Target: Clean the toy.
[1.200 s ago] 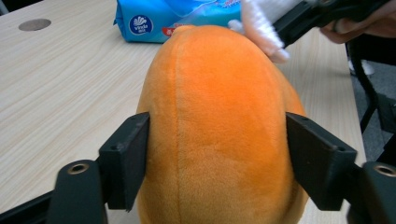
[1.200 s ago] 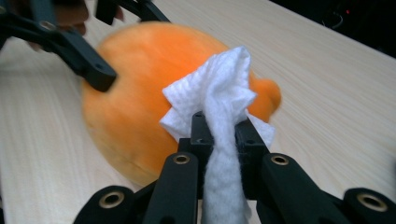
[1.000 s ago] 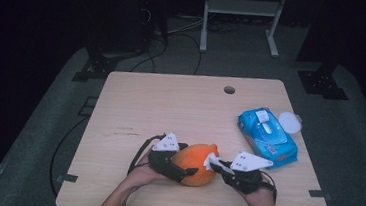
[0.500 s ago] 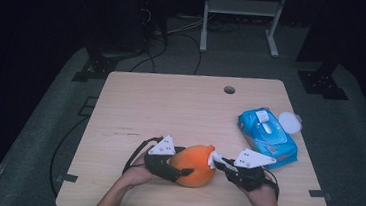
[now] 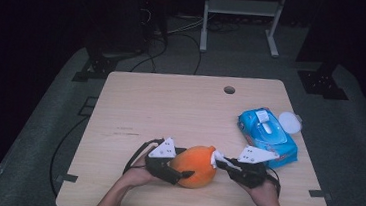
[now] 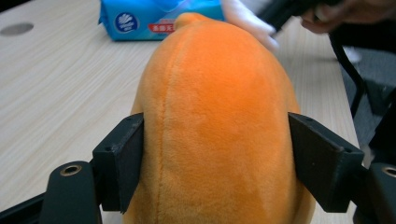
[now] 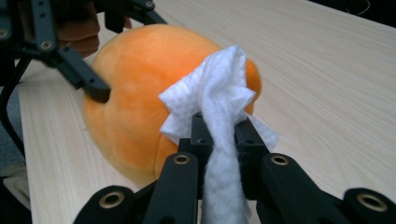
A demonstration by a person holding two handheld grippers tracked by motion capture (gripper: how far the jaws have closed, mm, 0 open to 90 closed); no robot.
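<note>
Pale wood tabletop (image 5: pixel 170 107) near its front edge: the right gripper (image 5: pixel 222 161) is clamped on a white wipe (image 7: pixel 217 105), which touches the right end of the orange plush toy (image 5: pixel 194 165), at nine o'clock from it. That toy's long axis runs left to right, and the left gripper (image 5: pixel 180 175), whose jaws have just been closing, squeezes its other end.

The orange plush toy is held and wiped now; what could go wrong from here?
1. The left gripper squeezes the soft orange plush toy only at its sides, so wiping pushes might twist it loose.
2. The white wipe is pinched in the right gripper by a thin fold and could slip out.
</note>
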